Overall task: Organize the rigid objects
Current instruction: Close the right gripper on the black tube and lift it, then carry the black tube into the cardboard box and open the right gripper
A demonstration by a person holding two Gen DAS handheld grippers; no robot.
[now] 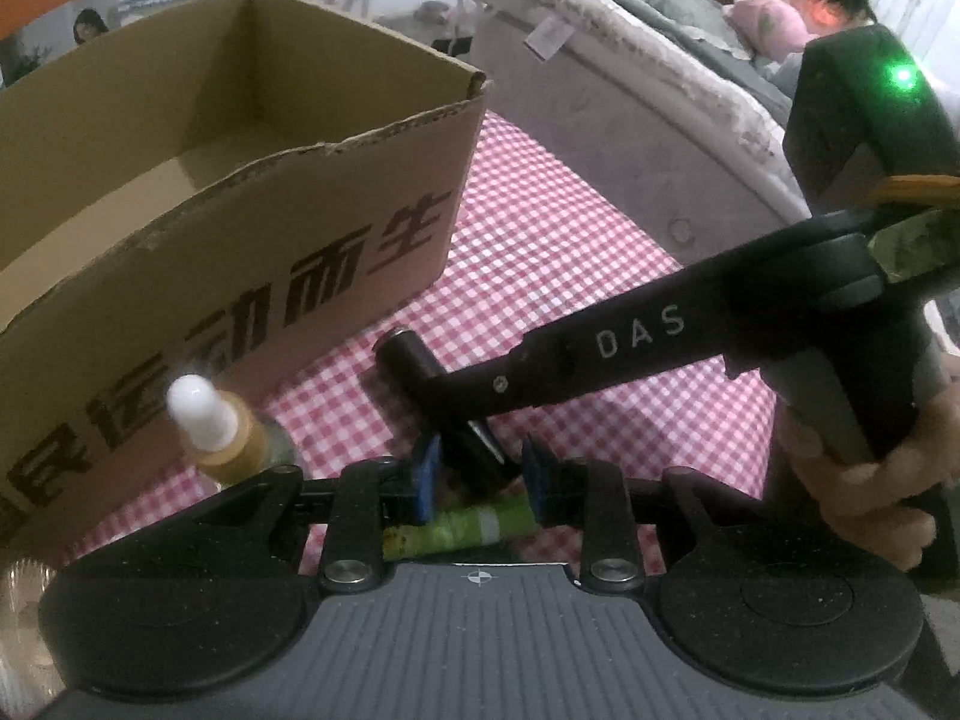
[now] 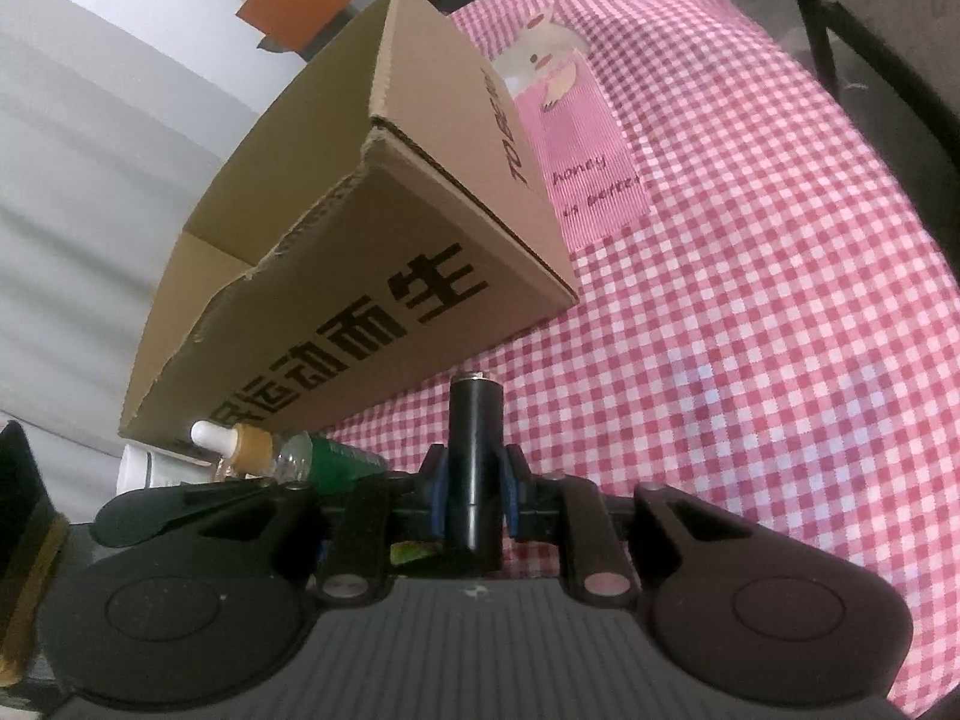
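Note:
My right gripper is shut on a black cylinder, which sticks out forward between the blue pads. In the left wrist view the same right gripper reaches in from the right, holding the black cylinder just above the checked cloth. My left gripper is open and empty, right behind it. A green tube lies under my left fingers. A dropper bottle with a white tip stands at the left, beside the open cardboard box.
The box sits on a pink checked cloth. A green-labelled plastic bottle and a white bottle lie by the dropper bottle. A bed stands behind. A pink cartoon patch is on the cloth.

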